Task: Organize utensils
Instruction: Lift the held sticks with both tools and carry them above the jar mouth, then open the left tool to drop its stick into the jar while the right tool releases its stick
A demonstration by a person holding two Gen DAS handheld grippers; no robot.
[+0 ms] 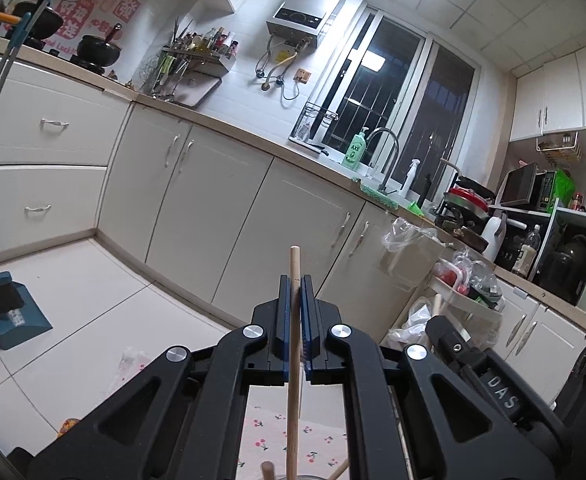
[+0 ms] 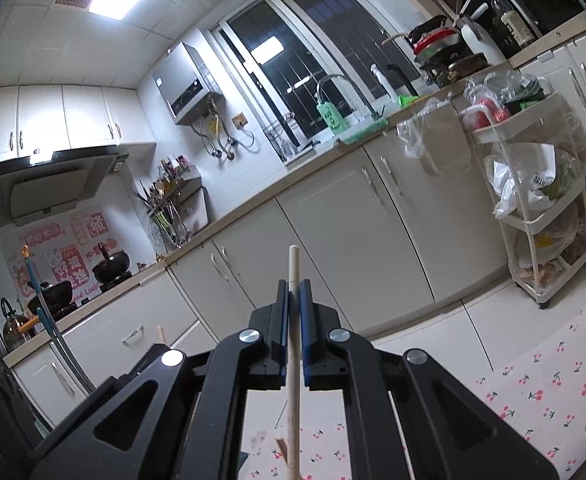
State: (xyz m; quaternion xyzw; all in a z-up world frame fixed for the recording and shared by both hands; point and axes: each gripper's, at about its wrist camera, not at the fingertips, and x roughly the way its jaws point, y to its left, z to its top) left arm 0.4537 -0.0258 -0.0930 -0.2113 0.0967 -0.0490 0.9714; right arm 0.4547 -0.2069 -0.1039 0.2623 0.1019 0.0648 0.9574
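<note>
My left gripper point(image 1: 297, 280) is shut on a wooden utensil handle point(image 1: 293, 360) that stands upright between the blue pads and sticks out past the fingertips. Below it, at the frame's bottom edge, two more wooden handle ends point(image 1: 267, 470) show by a round rim. My right gripper point(image 2: 293, 285) is shut on a pale wooden utensil handle point(image 2: 293, 380), also upright, tip above the fingers. The right gripper's body point(image 1: 473, 354) shows in the left wrist view at right. Both are raised over a cherry-print cloth point(image 2: 541, 392).
Kitchen counter point(image 1: 229, 130) with cream cabinets runs across both views. A sink faucet point(image 1: 387, 148) and green soap bottle point(image 1: 356, 148) stand by the window. A white trolley point(image 2: 533, 216) with bags stands at right. A dustpan and brush point(image 1: 11, 312) lie on the floor.
</note>
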